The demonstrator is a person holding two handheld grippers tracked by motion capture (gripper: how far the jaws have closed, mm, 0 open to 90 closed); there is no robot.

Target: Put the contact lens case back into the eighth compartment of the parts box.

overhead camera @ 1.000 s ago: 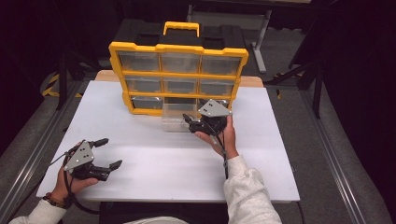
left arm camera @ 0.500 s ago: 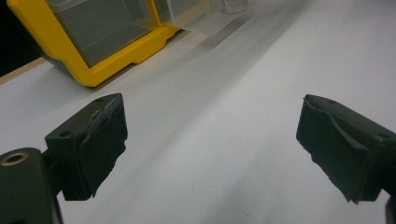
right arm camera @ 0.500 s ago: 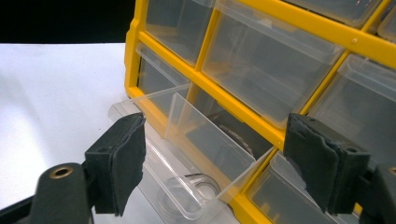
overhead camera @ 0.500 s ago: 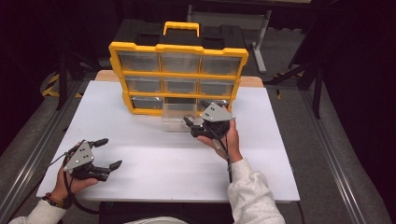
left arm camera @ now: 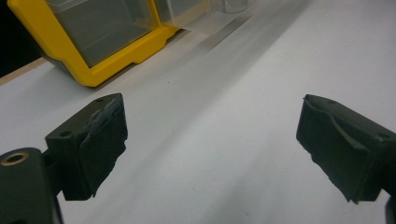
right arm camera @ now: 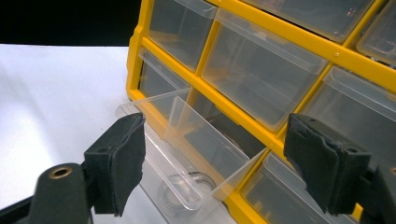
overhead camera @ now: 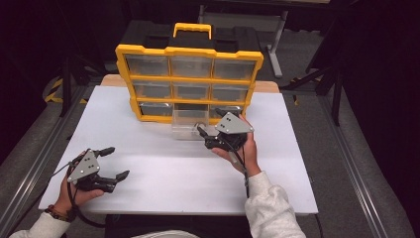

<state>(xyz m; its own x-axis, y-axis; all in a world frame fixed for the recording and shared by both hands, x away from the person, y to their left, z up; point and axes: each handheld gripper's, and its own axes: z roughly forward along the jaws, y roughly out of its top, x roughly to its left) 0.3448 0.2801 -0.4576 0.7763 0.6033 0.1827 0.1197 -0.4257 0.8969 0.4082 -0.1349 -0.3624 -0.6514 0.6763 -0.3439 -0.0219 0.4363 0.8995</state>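
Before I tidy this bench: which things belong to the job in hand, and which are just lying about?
In the job:
- clear drawer, pulled out of the yellow organizer
- right gripper, jaws open at the drawer
- small round thing inside the drawer

Not in use:
- left gripper, open over the white table

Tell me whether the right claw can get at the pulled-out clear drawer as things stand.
Probably yes. The right claw sits right at the clear drawer, its jaws apart with the drawer's front between them, and nothing stands between them.
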